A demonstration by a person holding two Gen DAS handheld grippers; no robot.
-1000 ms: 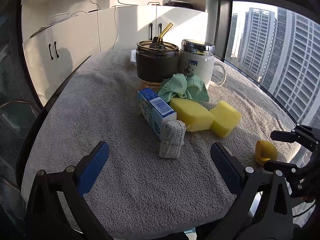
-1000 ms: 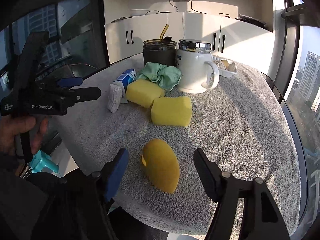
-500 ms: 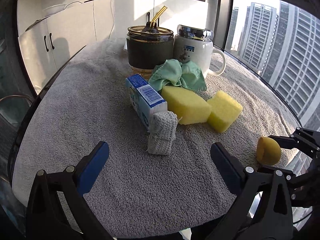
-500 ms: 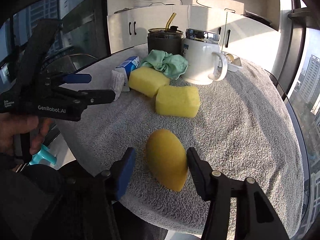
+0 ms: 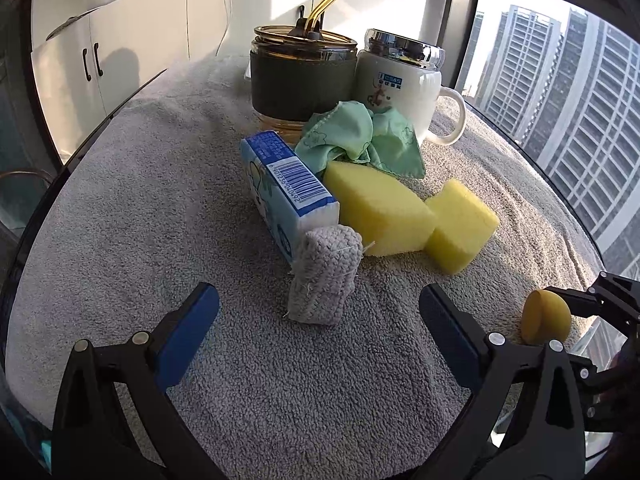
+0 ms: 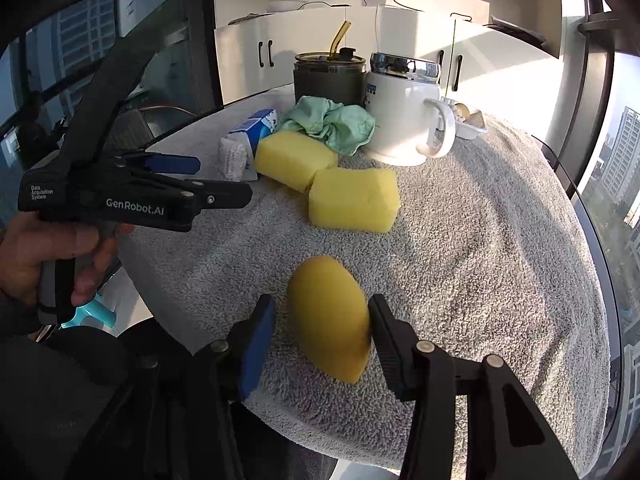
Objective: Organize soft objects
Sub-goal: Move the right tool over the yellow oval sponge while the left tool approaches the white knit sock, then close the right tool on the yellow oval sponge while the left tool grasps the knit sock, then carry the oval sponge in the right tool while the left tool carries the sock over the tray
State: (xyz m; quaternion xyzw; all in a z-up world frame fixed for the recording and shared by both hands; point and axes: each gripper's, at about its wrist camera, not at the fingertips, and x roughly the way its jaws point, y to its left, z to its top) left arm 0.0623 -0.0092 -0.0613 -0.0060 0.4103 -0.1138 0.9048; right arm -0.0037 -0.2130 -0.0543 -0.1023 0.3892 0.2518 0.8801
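The smooth yellow egg-shaped sponge [image 6: 328, 316] lies on its side near the front edge of the counter [image 6: 480, 260], which is covered by a grey terry towel. We see it between the two fingers of the right gripper [image 6: 320, 328]: the black finger [image 6: 384, 328] on the right touches its flank, while the blue-padded finger [image 6: 256, 340] on the left stands just beside it with a thin gap. The fingers are closing about the sponge, at a middling width, and the grip is not yet complete.

Further in on the towel lie two yellow rectangular foam sponges [image 6: 354, 200], touching each other at a corner. Behind them sits a crumpled mint-green cloth [image 6: 332, 122], against a white ceramic mug with a shiny metal lid [image 6: 404, 116] and a dark jar with an amber straw [image 6: 330, 76]. To the left of the sponges stands a blue-and-white packet with a barcode [image 5: 286, 184], and a small grey knitted pad [image 5: 324, 276] leans upright against its near end.

The left gripper [image 5: 320, 320], held in a person's hand [image 6: 44, 256], hangs over the counter with its fingers wide apart and nothing between them; the knitted pad stands just beyond their tips, roughly centred on the gap.
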